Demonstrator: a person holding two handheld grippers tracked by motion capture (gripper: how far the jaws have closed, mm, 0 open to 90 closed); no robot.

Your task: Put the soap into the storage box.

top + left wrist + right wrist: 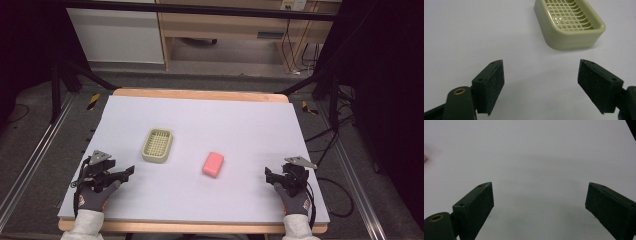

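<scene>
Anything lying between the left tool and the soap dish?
Nothing: in the left gripper view, bare white table runs from the open left tool to the soap dish.

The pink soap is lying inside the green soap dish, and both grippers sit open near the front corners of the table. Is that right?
Not quite. The pink soap lies on the bare table, apart from the green soap dish and to its right, as the high view shows; the dish is empty. The rest holds: the left gripper and the right gripper are both open near the front corners.
</scene>
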